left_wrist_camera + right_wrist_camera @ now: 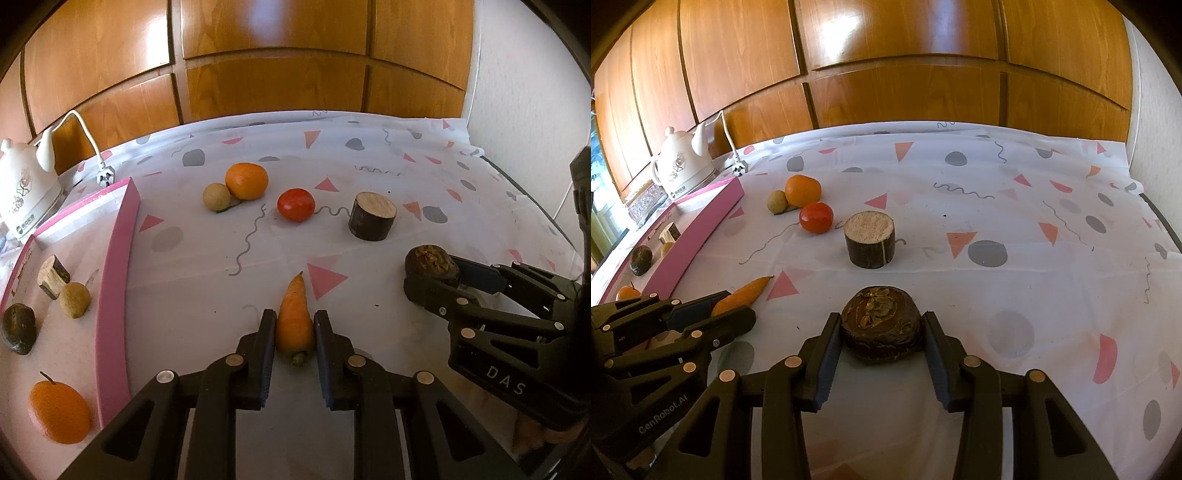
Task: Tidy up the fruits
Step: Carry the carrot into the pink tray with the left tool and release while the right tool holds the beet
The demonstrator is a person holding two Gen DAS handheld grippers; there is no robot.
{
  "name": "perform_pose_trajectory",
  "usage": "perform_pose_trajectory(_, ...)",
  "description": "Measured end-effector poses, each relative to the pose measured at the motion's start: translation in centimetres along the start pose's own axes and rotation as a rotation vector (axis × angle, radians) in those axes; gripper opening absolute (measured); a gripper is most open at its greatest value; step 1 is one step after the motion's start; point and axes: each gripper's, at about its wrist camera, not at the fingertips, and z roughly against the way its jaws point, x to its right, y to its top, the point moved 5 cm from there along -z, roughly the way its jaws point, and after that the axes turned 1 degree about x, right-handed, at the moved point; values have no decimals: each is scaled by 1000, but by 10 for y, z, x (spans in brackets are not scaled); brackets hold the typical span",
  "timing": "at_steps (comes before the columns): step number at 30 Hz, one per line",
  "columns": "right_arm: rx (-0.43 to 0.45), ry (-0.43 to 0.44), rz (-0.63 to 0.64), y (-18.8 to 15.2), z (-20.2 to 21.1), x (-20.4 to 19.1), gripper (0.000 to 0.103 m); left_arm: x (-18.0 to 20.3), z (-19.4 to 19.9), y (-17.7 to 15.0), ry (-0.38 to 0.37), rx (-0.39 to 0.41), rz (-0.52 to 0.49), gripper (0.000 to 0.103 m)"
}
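Note:
My left gripper (294, 321) is shut on an orange carrot (294, 321), tip pointing away; it also shows in the right wrist view (740, 295). My right gripper (881, 325) is shut on a dark brown round fruit (881, 326), also seen in the left wrist view (432, 264). On the cloth lie an orange (246, 181), a small tan ball fruit (216, 197), a red tomato (296, 205) and a dark cut cylinder (372, 216). The pink-rimmed tray (114, 280) at left holds an orange (59, 411), a dark fruit (19, 328), a tan fruit (75, 300) and a wood-like chunk (53, 276).
A white kettle (26, 184) with cord and plug (106, 176) stands at the back left. Wooden cabinet doors (273, 70) rise behind the table. The patterned tablecloth (1015, 206) stretches to the right, up to a white wall.

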Motion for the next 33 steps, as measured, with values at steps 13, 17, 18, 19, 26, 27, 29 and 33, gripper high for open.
perform_pose_trajectory(13,-1,-10,11,0,-1,0,44,1,8,4,-6,-18,3,20)
perform_pose_trajectory(17,0,-12,13,0,-1,-1,44,1,26,12,-7,20,1,20)
perform_pose_trajectory(18,0,-13,13,0,-1,-1,44,0,30,14,-7,26,3,20)
perform_pose_trajectory(19,0,-14,14,0,-1,0,44,0,35,16,-9,31,7,20)
perform_pose_trajectory(26,-1,-30,26,-1,-1,-3,44,-16,64,23,-8,61,58,20)
perform_pose_trajectory(27,-1,-34,29,-1,-1,-4,44,-19,68,24,-6,64,66,20)
perform_pose_trajectory(29,-1,-41,35,-1,-2,-5,44,-25,73,24,-3,68,78,20)
perform_pose_trajectory(33,-5,-56,48,-1,-2,-7,44,-44,87,24,18,86,113,20)
